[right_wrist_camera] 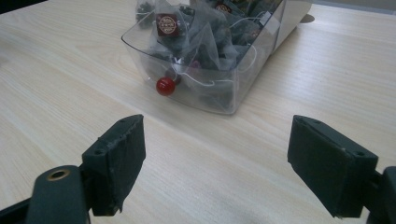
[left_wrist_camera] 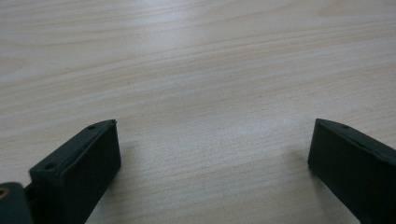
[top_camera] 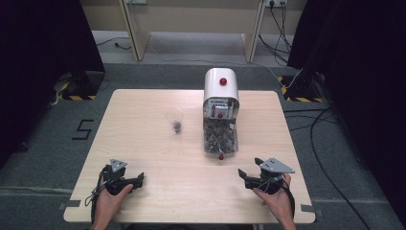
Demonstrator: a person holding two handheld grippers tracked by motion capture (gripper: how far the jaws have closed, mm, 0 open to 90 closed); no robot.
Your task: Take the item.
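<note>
A white dispenser (top_camera: pixel 220 86) with a red knob on top stands at the back middle of the wooden table (top_camera: pixel 158 158). Its clear drawer (top_camera: pixel 220 139) is pulled out toward me and holds several tea bags (right_wrist_camera: pixel 196 32); a small red knob (right_wrist_camera: pixel 165 86) sits on the drawer's front wall (right_wrist_camera: pixel 224 95). To its left stands a clear cup (top_camera: pixel 175 119) with something dark at the bottom. My left gripper (top_camera: pixel 140 180) (left_wrist_camera: pixel 215 128) rests open over bare wood at the front left. At the front right my right gripper (top_camera: pixel 250 166) (right_wrist_camera: pixel 217 121) is open and faces the drawer, a short way from it.
Black curtains hang at both sides of the room. Cables (top_camera: pixel 311 129) run over the grey floor to the right of the table. Pale wooden furniture legs (top_camera: pixel 136 33) stand behind it. A "5" (top_camera: pixel 82 129) is marked on the floor at the left.
</note>
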